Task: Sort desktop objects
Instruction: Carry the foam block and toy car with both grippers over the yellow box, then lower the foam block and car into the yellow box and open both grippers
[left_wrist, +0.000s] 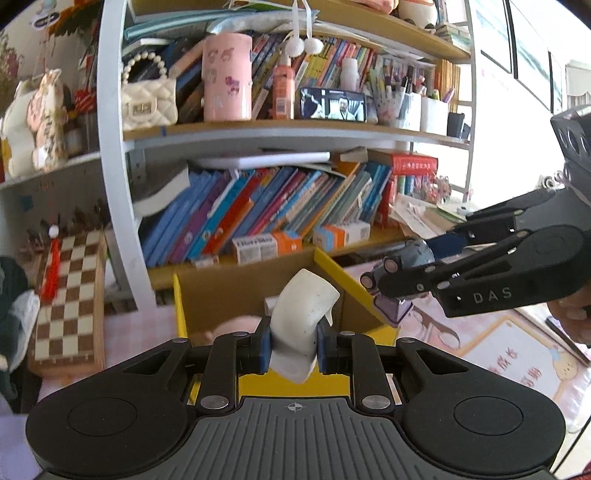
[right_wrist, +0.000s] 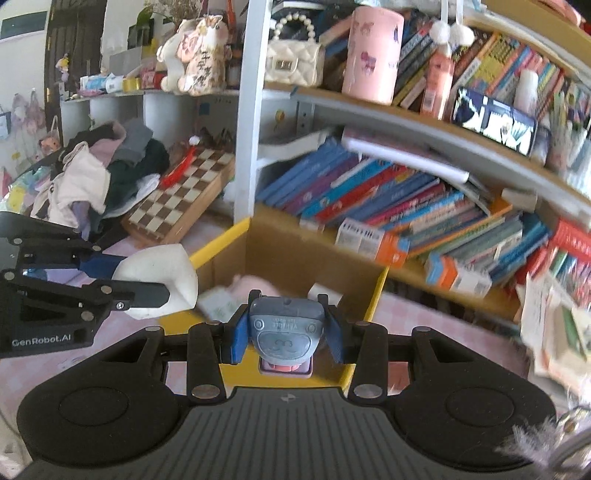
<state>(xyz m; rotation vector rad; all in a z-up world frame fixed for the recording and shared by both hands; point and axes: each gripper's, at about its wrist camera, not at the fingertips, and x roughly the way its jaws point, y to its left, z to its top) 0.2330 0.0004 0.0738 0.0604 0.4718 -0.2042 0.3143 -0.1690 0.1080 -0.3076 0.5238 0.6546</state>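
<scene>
The left gripper (left_wrist: 293, 341) is clenched on a white curved piece (left_wrist: 301, 317), its blue-padded fingers (left_wrist: 265, 347) pressing both sides of it, and holds it above the near edge of an open cardboard box (left_wrist: 258, 288) with yellow flaps that stands on the desk (left_wrist: 480, 332). The right gripper (right_wrist: 284, 332) is clenched on a small grey-blue toy vehicle (right_wrist: 283, 332), seen from its underside, with a purple and pink part below it; it hangs over the near side of the same box. In the left wrist view the right gripper (left_wrist: 380, 277) reaches in from the right, with the toy just above the box's right flap. In the right wrist view the left gripper (right_wrist: 162, 280) comes in from the left, and the white piece sits beside the box's left flap. Inside the box lie a pink soft thing (right_wrist: 255, 282) and some pale blurred items. Beyond the box, the bookshelf (left_wrist: 295, 133) holds leaning books, a pink cylinder (left_wrist: 227, 75), a cream quilted handbag (left_wrist: 147, 99) and a phone (left_wrist: 332, 103) with its screen lit. A chessboard (left_wrist: 68, 299) leans at far left.
</scene>
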